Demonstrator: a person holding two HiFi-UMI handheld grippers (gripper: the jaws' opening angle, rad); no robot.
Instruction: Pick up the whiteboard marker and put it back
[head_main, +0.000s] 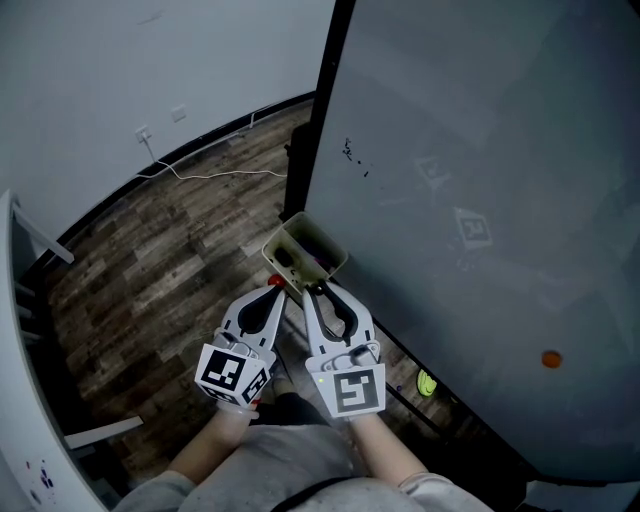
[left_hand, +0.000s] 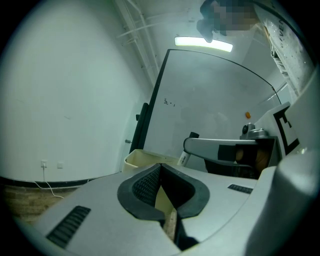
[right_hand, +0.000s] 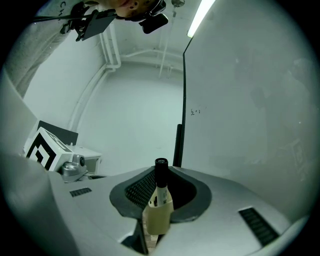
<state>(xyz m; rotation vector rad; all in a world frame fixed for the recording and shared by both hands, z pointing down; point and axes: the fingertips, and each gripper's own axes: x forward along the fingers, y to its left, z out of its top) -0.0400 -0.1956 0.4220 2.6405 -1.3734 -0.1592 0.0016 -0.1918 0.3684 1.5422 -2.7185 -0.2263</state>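
The whiteboard marker (right_hand: 160, 187), white-bodied with a black cap, stands upright between the jaws of my right gripper (right_hand: 163, 176), which is shut on it. In the left gripper view the same marker (left_hand: 184, 157) pokes up from the right gripper's jaws. In the head view my right gripper (head_main: 313, 291) has its tips at the rim of a beige holder box (head_main: 330, 244) fixed to the whiteboard's lower left corner. My left gripper (head_main: 279, 286) sits just left of it, jaws together and holding nothing. Its tips (left_hand: 160, 165) meet in front of the box (left_hand: 137, 158).
The grey whiteboard (head_main: 480, 200) fills the right side, with small black scribbles (head_main: 350, 152) and an orange magnet (head_main: 551, 358). Its black frame post (head_main: 325, 100) runs up from the box. A white cable (head_main: 220, 175) lies on the wooden floor. A white frame (head_main: 20, 330) stands at the left.
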